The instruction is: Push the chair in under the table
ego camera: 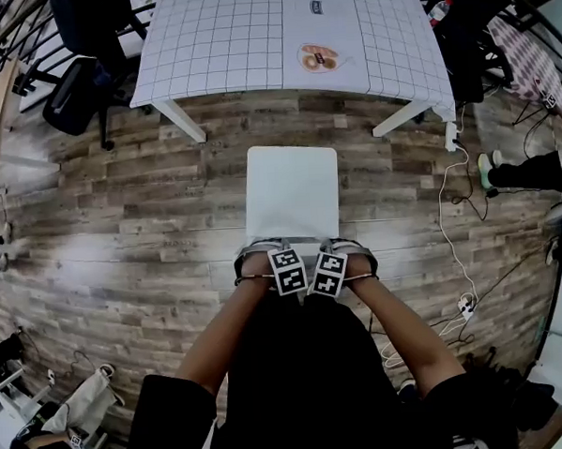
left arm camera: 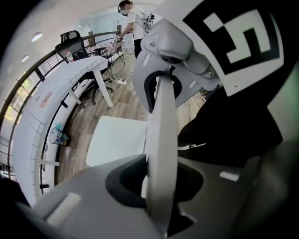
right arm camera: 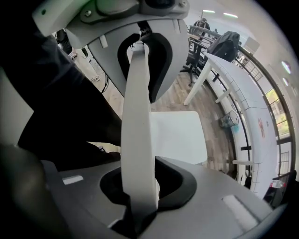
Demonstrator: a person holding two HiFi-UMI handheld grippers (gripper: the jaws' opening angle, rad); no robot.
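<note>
A white chair stands on the wood floor, its seat [ego camera: 292, 192] facing the table [ego camera: 252, 33] with the grid cloth; a strip of floor lies between them. Both grippers clamp the top edge of the chair's backrest [ego camera: 305, 240], side by side. My left gripper [ego camera: 264, 257] is shut on the backrest rail [left arm camera: 161, 140], which runs between its jaws [left arm camera: 156, 186]. My right gripper [ego camera: 350, 253] is shut on the same rail [right arm camera: 138, 116] a little further right [right arm camera: 140, 186]. The seat [left arm camera: 117, 140] [right arm camera: 180, 135] shows beyond the jaws in both gripper views.
A plate of doughnuts [ego camera: 317, 57] and a bottle [ego camera: 437, 12] sit on the table. A cup [left arm camera: 58, 135] stands beside a table leg. A black office chair [ego camera: 85, 79] is at the far left. Cables and a power strip [ego camera: 464, 303] lie on the floor at right.
</note>
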